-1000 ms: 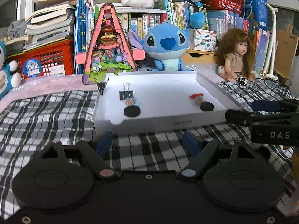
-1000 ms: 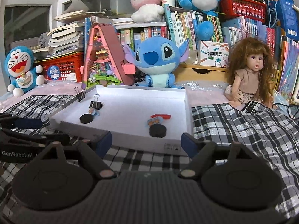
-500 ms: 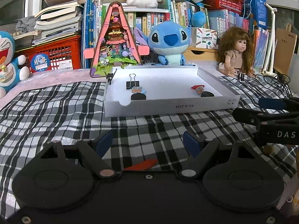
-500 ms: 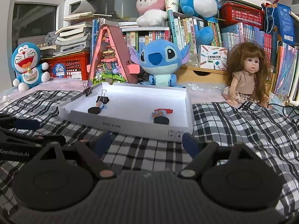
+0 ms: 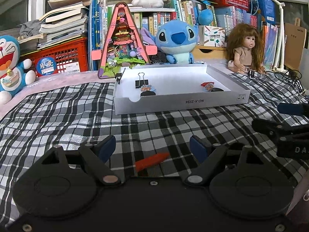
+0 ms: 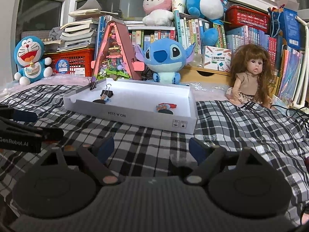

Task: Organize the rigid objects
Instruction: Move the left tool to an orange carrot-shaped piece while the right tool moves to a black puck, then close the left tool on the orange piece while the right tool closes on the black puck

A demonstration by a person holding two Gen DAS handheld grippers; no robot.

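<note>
1. The left claw point(image 5: 152, 147) is standing wide and empty over the plaid cloth point(image 5: 58, 116), and a red piece point(image 5: 152, 160) is lying just under it.
2. The right claw point(image 6: 151, 146) is also gaping wide, holding nothing.
3. The white box point(image 5: 181, 103) is sitting at twelve o'clock, already keeping a binder clip point(image 5: 142, 81) and small figures.
4. I judge the next step is picking up the red piece: the left claw needs lowering and closing.
</note>
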